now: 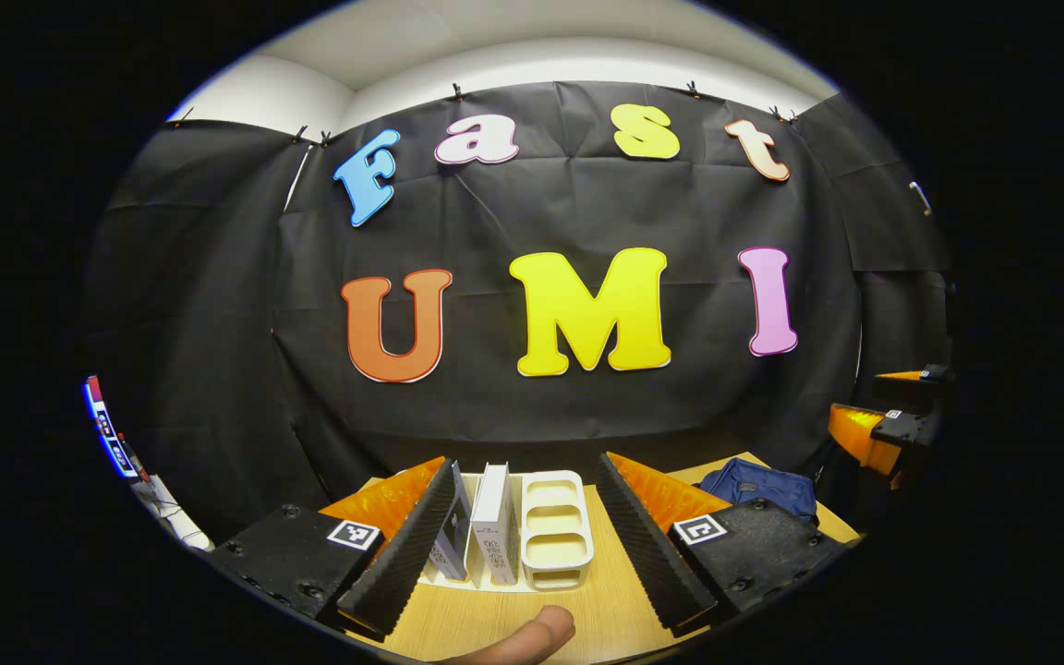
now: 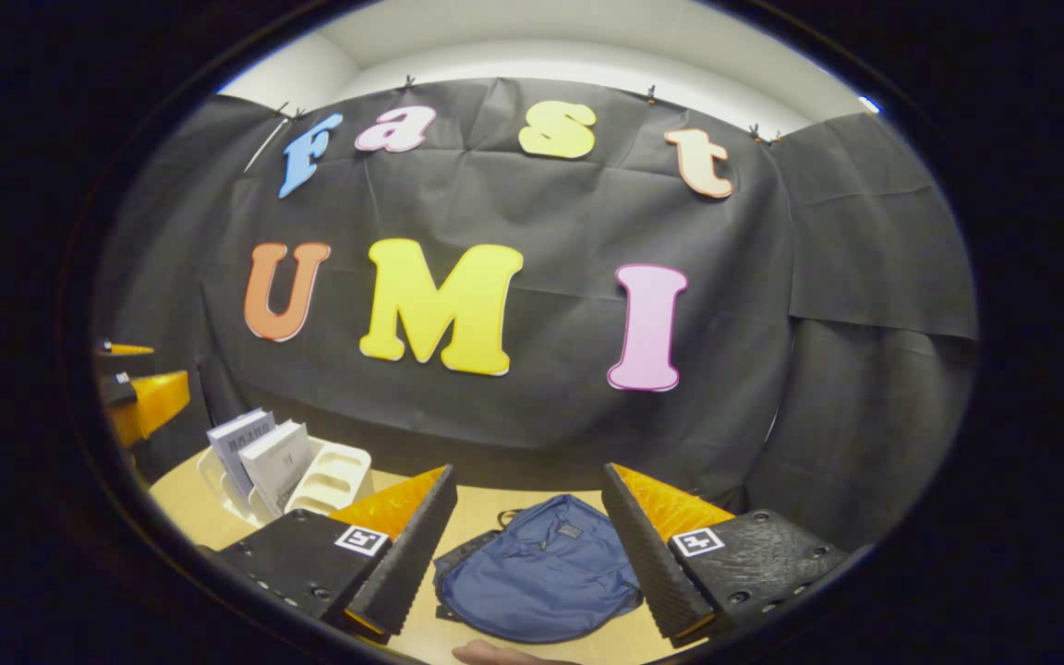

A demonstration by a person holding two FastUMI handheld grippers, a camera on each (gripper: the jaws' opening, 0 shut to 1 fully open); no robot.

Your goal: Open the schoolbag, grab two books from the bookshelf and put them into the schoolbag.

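A white bookshelf rack (image 1: pixel 552 526) stands on the wooden table (image 1: pixel 606 600) with two books (image 1: pixel 493 522) upright in its left slots. My left gripper (image 1: pixel 527 540) is open, its fingers spread wide just short of the rack. The blue schoolbag (image 1: pixel 761 487) lies flat to the right. In the right gripper view the schoolbag (image 2: pixel 541 573) lies closed on the table, and my right gripper (image 2: pixel 527 554) is open above its near side. The rack (image 2: pixel 333 476) and the books (image 2: pixel 264 457) stand at the left there.
A fingertip (image 1: pixel 527 639) shows at the bottom of the left gripper view. The other gripper's orange fingers (image 1: pixel 864 434) appear at the right edge, and likewise at the left edge (image 2: pixel 149 397) of the right gripper view. The black cloth wall closes off the table's far side.
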